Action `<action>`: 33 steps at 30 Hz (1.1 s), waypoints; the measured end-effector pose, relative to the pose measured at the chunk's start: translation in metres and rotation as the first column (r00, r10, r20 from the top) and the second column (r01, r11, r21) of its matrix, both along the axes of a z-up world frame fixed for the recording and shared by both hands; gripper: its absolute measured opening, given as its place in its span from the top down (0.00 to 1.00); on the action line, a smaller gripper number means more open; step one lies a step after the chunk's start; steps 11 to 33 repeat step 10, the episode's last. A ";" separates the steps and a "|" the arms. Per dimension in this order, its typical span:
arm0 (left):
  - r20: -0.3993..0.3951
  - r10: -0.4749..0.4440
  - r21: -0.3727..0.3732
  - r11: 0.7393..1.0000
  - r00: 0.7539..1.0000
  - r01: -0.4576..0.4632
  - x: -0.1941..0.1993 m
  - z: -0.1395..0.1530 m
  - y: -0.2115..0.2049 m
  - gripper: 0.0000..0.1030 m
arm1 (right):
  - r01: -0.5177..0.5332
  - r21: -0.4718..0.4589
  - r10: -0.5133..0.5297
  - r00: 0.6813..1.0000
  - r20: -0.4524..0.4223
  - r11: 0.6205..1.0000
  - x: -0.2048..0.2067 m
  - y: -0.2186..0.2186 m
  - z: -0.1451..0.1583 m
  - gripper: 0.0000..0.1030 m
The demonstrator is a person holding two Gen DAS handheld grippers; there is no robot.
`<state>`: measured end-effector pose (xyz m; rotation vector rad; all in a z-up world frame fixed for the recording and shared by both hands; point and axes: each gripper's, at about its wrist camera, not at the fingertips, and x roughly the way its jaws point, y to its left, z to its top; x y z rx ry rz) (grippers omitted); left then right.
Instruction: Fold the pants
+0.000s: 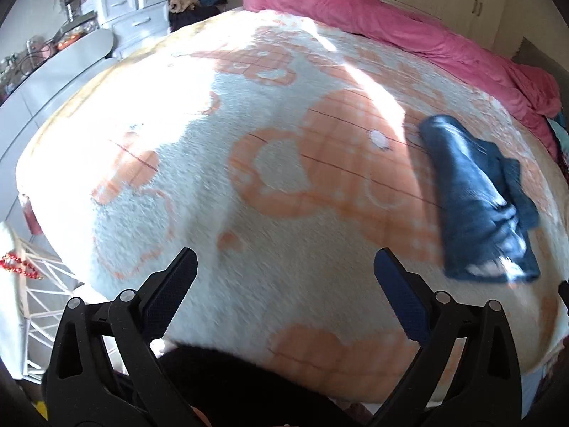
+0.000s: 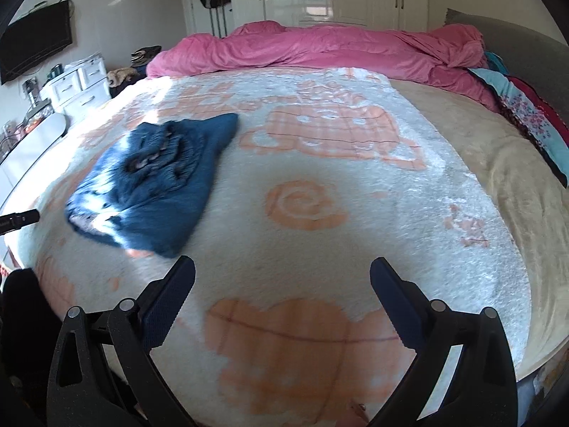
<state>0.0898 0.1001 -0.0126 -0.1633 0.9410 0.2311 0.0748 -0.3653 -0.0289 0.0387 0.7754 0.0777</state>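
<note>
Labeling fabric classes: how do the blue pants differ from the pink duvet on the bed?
The blue pants are a small, compact bundle; the pink duvet is a long heap spanning the bed's far side.
The pants lie on the white-and-orange blanket near the front; the duvet sits bunched beyond the blanket's far edge.
The pants look dark and denim-like; the duvet looks soft and bright.
Both are rumpled, and neither is held by a gripper.

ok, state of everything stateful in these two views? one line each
dark blue pants: folded into a compact bundle, lying on the blanket, untouched
left gripper: open, empty
right gripper: open, empty
white and orange fleece blanket: spread flat over the bed
pink duvet: bunched up along the far edge
white drawer unit: drawers closed
</note>
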 end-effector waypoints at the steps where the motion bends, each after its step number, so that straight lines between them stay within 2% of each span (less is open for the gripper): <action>1: -0.014 0.018 0.013 1.000 1.000 -0.018 0.012 -0.001 0.014 0.09 | 0.040 -0.014 -0.040 0.999 -0.003 0.999 0.009 -0.014 -0.001 0.05; 4: -0.055 0.103 0.095 0.991 0.993 -0.097 0.063 -0.003 0.065 0.09 | 0.165 -0.031 -0.165 0.986 -0.014 0.986 0.042 -0.065 -0.001 0.05; 8: -0.098 0.194 0.080 0.979 0.976 -0.186 0.124 -0.008 0.124 0.09 | 0.337 -0.077 -0.341 0.939 -0.038 0.938 0.101 -0.144 -0.005 0.05; 10: -0.195 0.248 0.152 0.964 0.949 -0.220 0.153 -0.033 0.144 0.08 | 0.406 -0.110 -0.414 0.908 -0.067 0.907 0.130 -0.178 -0.017 0.05; 33: -0.195 0.248 0.152 0.964 0.949 -0.220 0.153 -0.033 0.144 0.08 | 0.406 -0.110 -0.414 0.908 -0.067 0.907 0.130 -0.178 -0.017 0.05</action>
